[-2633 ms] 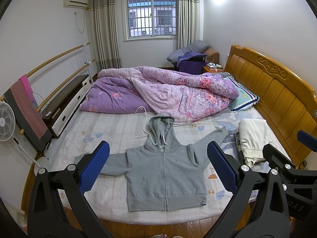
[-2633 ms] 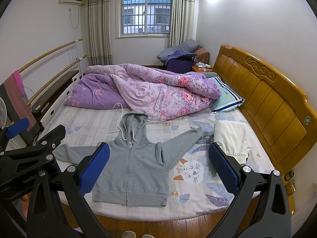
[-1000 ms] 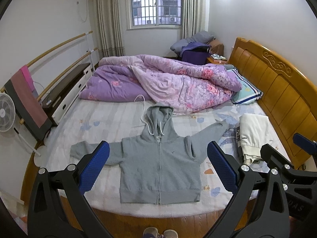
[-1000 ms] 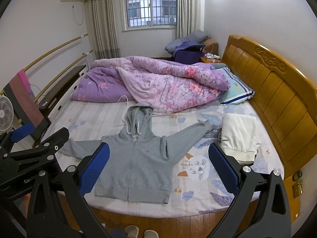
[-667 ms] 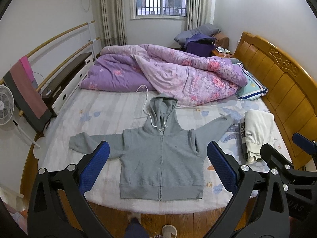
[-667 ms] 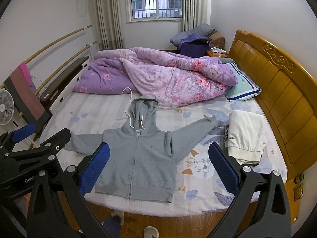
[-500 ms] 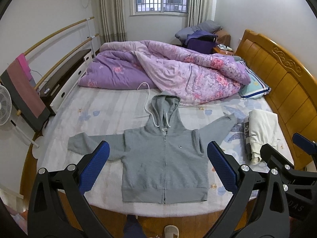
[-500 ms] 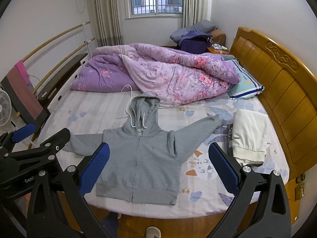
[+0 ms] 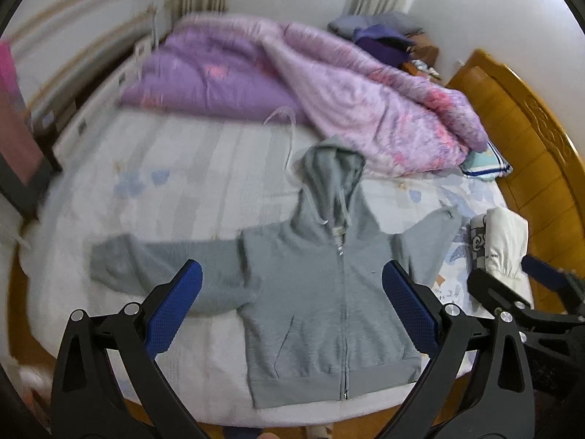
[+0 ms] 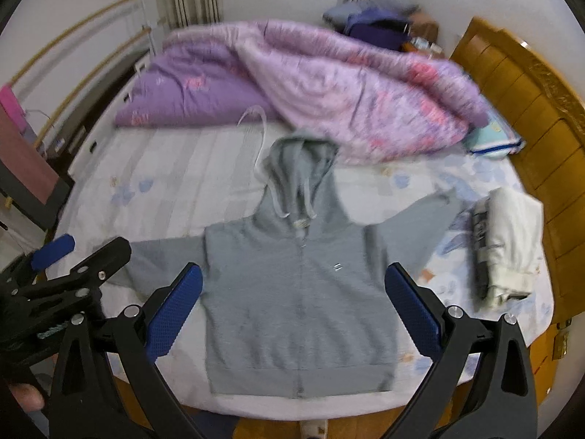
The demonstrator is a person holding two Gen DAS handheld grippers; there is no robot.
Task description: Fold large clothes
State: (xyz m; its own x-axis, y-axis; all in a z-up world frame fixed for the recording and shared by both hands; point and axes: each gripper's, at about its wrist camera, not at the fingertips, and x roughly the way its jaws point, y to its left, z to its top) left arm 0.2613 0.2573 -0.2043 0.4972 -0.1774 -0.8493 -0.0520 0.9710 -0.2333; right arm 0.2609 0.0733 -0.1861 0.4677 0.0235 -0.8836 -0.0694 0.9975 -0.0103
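- Hoodie [image 9: 329,292] is the thing to fold: grey, zipped up, lying face-up on the bed [image 9: 175,190] near its front edge, hood pointing to 12 o'clock, hem at 6, sleeves spread out toward 9 and roughly 2 o'clock.
- Left gripper [image 9: 289,314] hangs above the left half of the body, jaws wide apart, nothing in them. Right gripper [image 10: 292,314] is the same deal over the chest: wide apart, empty, not touching cloth as far as I can tell.
- Both views are blurry, so the fine details are a bit of a guess.
- My take: this is the approach, before any first pinch. I'd go for the sleeves first, each gripper taking the cuff end on its own side.
- Pinch only the sleeve layer, not the bedsheet under it, or the whole sheet comes along.
- Lift low and lay each sleeve flat across the chest, so the body doesn't shift toward the bed edge at 6 o'clock.
- Right sleeve tip sits close to the folded white garment [image 10: 512,241] at 3 o'clock, so come in from the hoodie side.
- White cord [image 10: 256,135] runs up at about 11 o'clock just beside the hood; purple quilt [image 10: 329,80] is behind at 12. Keep the hood fold clear of both.
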